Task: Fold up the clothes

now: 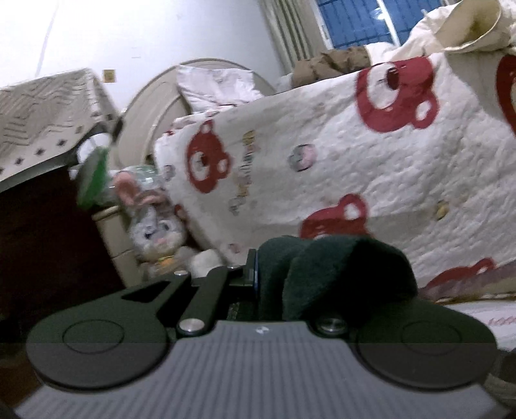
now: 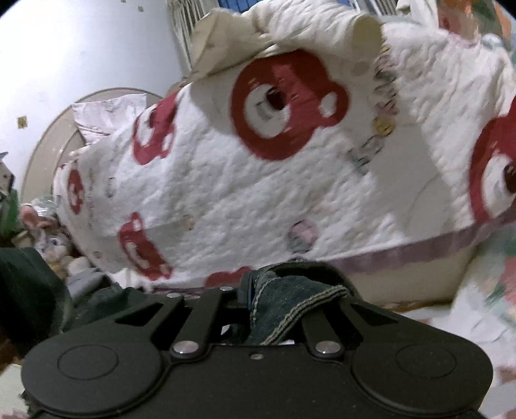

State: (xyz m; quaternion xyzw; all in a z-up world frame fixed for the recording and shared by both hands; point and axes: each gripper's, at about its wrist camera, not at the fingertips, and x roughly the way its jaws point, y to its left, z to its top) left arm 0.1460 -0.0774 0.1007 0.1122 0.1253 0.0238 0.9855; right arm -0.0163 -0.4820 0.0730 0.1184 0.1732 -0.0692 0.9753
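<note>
A dark denim garment (image 2: 283,299) with pale stitched seams is bunched between the jaws of my right gripper (image 2: 254,290), which is shut on it. In the left wrist view the same dark cloth (image 1: 325,277) drapes in thick folds over my left gripper (image 1: 258,274), which is shut on it; the right finger is hidden under the fabric. More of the dark cloth (image 2: 29,290) hangs at the left edge of the right wrist view. Both cameras are tilted and lifted above the bed.
A white quilt with red bear prints (image 1: 338,167) covers the bed ahead (image 2: 242,193). Cream bedding (image 1: 464,29) is piled at its far end. A plush rabbit (image 1: 154,225) and a headboard (image 1: 151,106) lie left, beside a dark cabinet (image 1: 42,241) under a patterned cloth.
</note>
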